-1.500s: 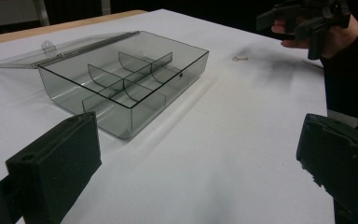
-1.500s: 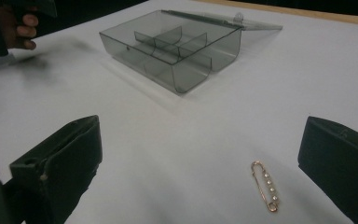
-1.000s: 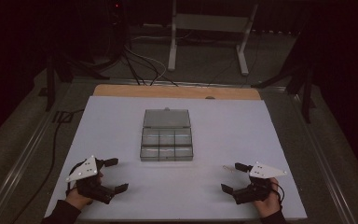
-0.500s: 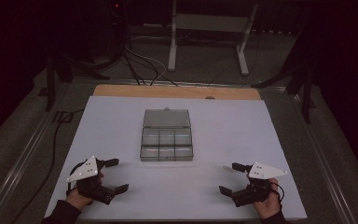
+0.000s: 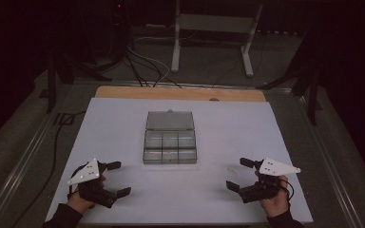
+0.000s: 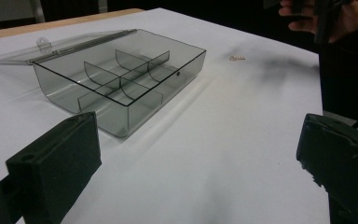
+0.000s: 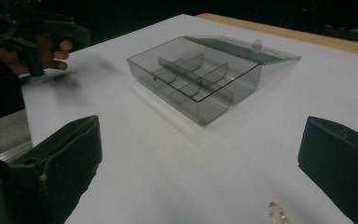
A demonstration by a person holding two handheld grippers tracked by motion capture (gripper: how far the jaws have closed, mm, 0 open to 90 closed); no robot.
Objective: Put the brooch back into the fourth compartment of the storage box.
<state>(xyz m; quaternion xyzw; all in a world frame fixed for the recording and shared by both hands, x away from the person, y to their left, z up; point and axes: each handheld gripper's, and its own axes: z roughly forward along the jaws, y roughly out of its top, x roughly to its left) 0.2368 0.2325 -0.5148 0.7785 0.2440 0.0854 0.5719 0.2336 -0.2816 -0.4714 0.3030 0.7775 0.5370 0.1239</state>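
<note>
Overhead, white table [image 5: 123, 123] with wooden far edge [image 5: 180, 93] stands amid dark floor [image 5: 24, 137].

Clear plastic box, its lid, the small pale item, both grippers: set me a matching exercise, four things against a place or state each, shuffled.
Things:
1. compartment box
2. lid
3. small pale item
4. left gripper

Places or states:
a. lying on the white mat just ahead of the right gripper
b. folded back flat on the far side of the box
c. jaws wide apart, near the table's front-left corner
d. mid-table, dividers showing, compartments look empty

Pairs: 1-d, 2-b, 3-a, 4-c
</note>
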